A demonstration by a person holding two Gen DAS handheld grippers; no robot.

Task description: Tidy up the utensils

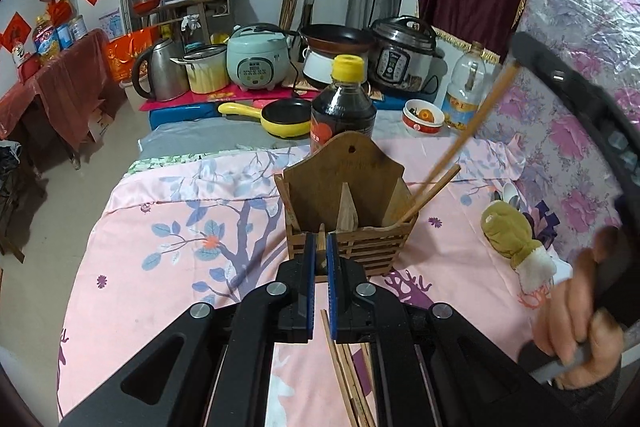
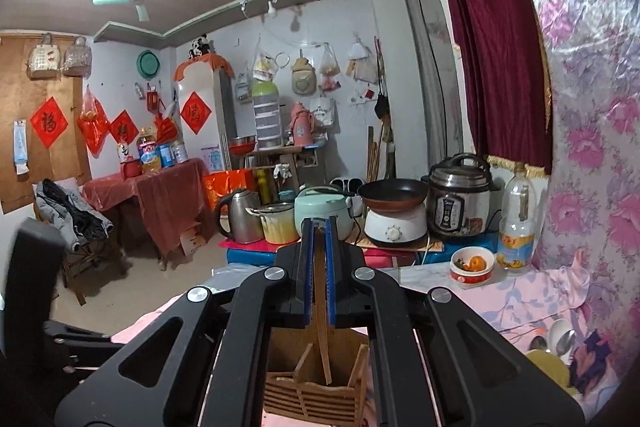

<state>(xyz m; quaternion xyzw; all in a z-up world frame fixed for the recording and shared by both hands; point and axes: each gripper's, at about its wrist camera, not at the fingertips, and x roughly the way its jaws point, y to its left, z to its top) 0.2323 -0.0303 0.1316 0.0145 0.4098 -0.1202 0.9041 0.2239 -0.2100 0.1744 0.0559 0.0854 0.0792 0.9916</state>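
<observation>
Left tongs (image 1: 319, 251): closed on the front rim of the wooden utensil holder (image 1: 348, 211), pads pressed to its middle divider.
Right tongs (image 2: 319, 267): closed on a chopstick (image 2: 320, 311), raised above the holder, the lower tip inside it.
Utensil holder: upright on the pink floral cloth (image 1: 168, 227), at 12 o'clock from the left tongs; another chopstick (image 1: 430, 195) leans in its right compartment toward 2 o'clock.
Loose chopsticks (image 1: 348, 379): lying on the cloth at 6 o'clock, under the left tongs.
Soy sauce bottle (image 1: 343, 107): just behind the holder.
Spoons (image 2: 560, 341): on the cloth at 3 o'clock, beside a yellow-green mitten (image 1: 508, 231).
</observation>
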